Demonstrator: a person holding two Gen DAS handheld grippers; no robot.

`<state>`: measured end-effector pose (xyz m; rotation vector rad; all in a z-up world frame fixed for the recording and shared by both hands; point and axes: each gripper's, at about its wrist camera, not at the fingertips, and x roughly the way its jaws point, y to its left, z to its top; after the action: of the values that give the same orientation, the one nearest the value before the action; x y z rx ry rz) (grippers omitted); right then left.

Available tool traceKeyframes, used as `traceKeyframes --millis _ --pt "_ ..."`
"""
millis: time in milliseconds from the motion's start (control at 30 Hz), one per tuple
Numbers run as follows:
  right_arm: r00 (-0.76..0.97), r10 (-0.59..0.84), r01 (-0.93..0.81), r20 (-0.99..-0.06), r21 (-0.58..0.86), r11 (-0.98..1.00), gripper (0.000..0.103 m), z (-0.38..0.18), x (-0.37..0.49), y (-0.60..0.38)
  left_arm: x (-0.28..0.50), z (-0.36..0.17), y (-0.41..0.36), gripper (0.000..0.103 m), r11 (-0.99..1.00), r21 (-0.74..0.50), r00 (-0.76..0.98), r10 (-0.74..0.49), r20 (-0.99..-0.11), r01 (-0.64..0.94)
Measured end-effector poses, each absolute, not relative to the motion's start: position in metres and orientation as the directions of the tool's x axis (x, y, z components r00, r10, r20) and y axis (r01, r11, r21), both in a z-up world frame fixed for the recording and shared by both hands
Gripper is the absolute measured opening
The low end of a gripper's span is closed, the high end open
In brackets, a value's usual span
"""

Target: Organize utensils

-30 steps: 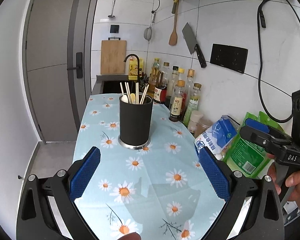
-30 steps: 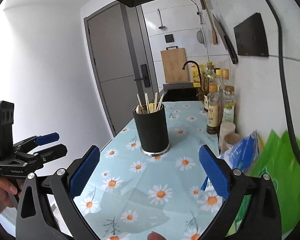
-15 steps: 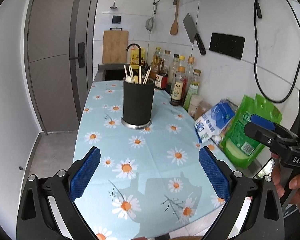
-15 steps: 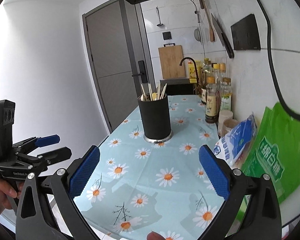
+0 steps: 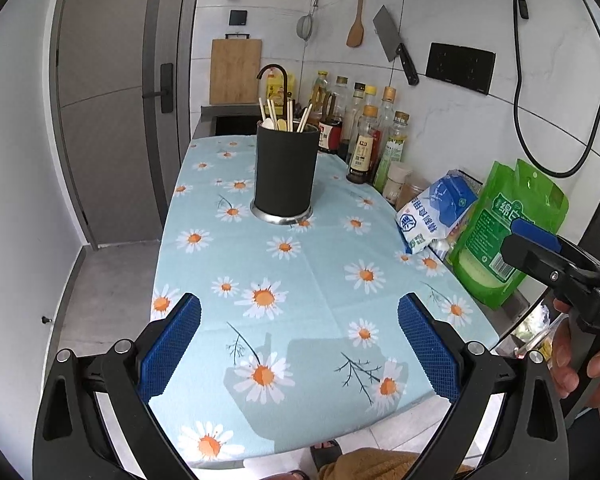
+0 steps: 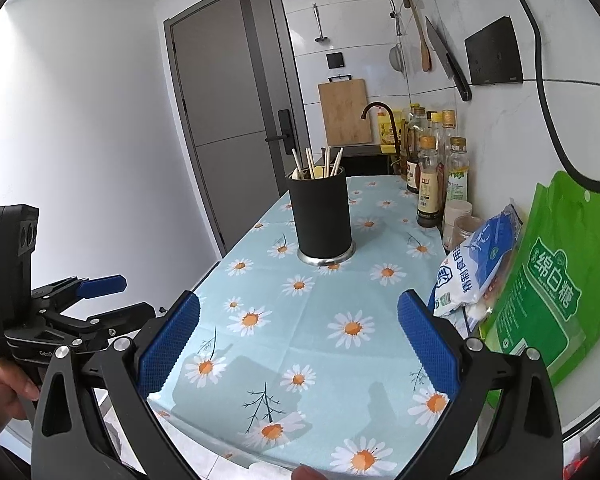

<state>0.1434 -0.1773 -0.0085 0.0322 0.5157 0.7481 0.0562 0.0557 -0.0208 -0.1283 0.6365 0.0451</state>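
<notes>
- Judging by the layout, the task is looking nearly or fully finished: chopsticks (image 5: 269,113) and a pale spoon (image 5: 268,123) are standing upright inside the black holder (image 5: 285,172), slightly above centre in both views, and no loose utensil is showing anywhere on the tablecloth (image 5: 300,280).
- The left gripper (image 5: 299,346) is hovering over the lower edge of the counter with its tongs spread wide, pinching nothing; its blue pads (image 5: 168,346) are showing a fine gridded rubber texture.
- The right gripper (image 6: 298,343) is likewise hanging spread and empty at the bottom of its own view, well apart from the holder.
- The holder is reading as a matte black cylinder sitting on a shiny metal base ring; the chopsticks are looking like slim pale wood, fanning outward.
- The tablecloth is lying smooth, light blue with printed daisies.
- Glass bottles (image 5: 364,148) are lining the wall in the upper right, with glossy plastic bags, blue-white (image 5: 432,212) and green (image 5: 508,232), slumping below them at right.
- What is left, if anything, is only drawing the hands away.
</notes>
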Motion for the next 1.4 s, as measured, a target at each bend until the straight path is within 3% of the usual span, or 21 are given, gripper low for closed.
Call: traceKeyframes --millis 1400 --pt "0.622 0.637 -0.617 -0.456 0.215 0.757 0.098 -0.0176 0.1449 -0.1765 0.057 -0.0318 0.0529 0.096 0.989 -0.12 0.777 -0.008 -0.629 -0.087"
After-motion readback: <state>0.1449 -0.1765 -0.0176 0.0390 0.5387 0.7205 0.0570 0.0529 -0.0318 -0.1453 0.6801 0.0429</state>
